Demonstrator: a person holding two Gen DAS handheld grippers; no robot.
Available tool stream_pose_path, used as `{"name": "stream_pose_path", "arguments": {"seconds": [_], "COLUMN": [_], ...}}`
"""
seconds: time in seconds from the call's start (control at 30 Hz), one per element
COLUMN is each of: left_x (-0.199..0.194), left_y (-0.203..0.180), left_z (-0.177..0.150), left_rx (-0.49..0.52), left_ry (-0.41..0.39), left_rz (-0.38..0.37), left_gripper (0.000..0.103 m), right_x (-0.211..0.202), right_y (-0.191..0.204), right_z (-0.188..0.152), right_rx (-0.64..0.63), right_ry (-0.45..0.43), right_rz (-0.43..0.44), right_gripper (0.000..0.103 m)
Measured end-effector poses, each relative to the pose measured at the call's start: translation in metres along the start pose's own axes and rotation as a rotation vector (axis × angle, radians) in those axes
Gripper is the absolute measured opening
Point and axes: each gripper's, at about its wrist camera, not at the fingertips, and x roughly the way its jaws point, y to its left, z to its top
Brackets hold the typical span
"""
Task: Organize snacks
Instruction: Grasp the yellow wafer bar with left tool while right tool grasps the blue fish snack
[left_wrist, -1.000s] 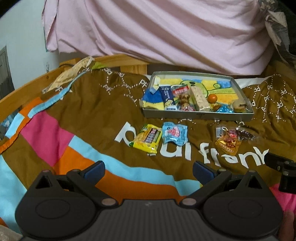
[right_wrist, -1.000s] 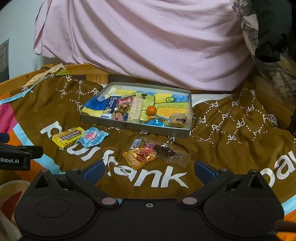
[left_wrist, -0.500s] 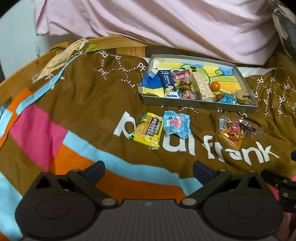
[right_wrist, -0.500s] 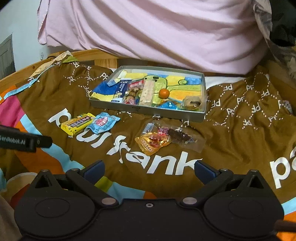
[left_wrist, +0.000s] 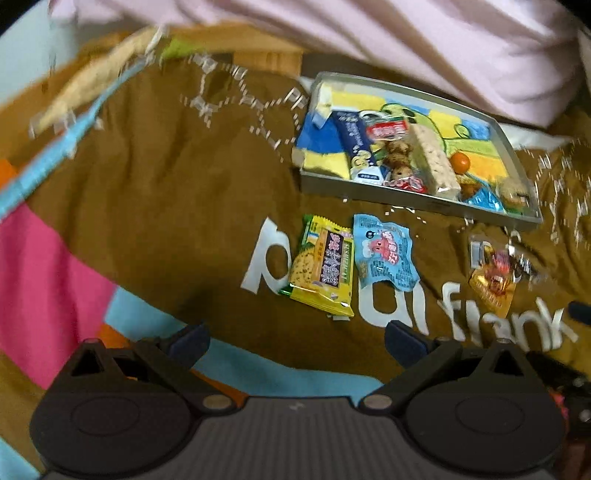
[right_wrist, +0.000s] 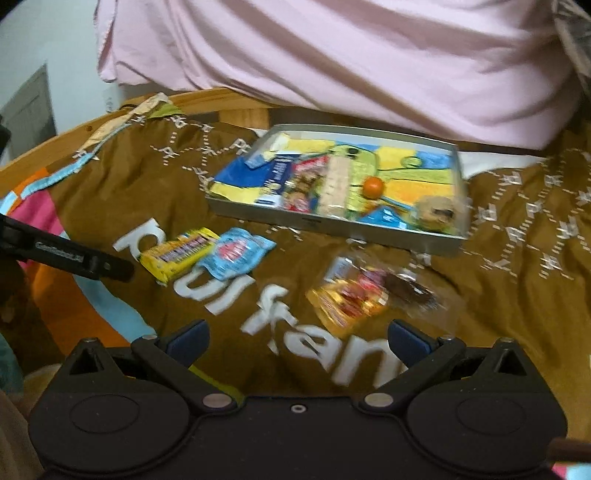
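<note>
Both claws, left (left_wrist: 295, 341) and right (right_wrist: 297, 341), gape empty; loose yellow packet (left_wrist: 322, 266) (near the tray (left_wrist: 417, 205)) awaits sorting.

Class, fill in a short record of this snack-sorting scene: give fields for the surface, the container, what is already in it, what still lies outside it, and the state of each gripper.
surface: brown blanket with white lettering
container: shallow grey tray, on the blanket
in tray: several wrapped snacks, a small orange ball
outside tray: yellow packet, light blue packet, clear-wrapped orange sweets
left gripper: open, empty, nearest the yellow packet
right gripper: open, empty, nearest the orange sweets
</note>
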Motion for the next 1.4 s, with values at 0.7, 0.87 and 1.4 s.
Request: {"name": "stream_pose_path", "arguments": {"seconds": [0.7, 0.87, 1.4], "left_x": [0.040, 0.037, 0.053], "left_y": [-0.018, -0.021, -0.020], "left_z": [0.018, 0.018, 0.018], "left_rx": [0.302, 0.337, 0.355], "left_ry": [-0.019, -0.036, -0.003], "left_rz": [-0.049, -0.076, -0.070], "left_gripper": [0.092, 0.080, 0.065], "right_x": [0.138, 0.160, 0.151], "right_y": [0.004, 0.016, 0.011], "right_z": [0.074, 0.079, 0.065], "right_rx": [0.035, 0.039, -0.109], "right_ry": [0.066, 0.136, 0.257], "right_rz": [0.224, 0.234, 0.202], "right_gripper": [0.093, 0.085, 0.062]}}
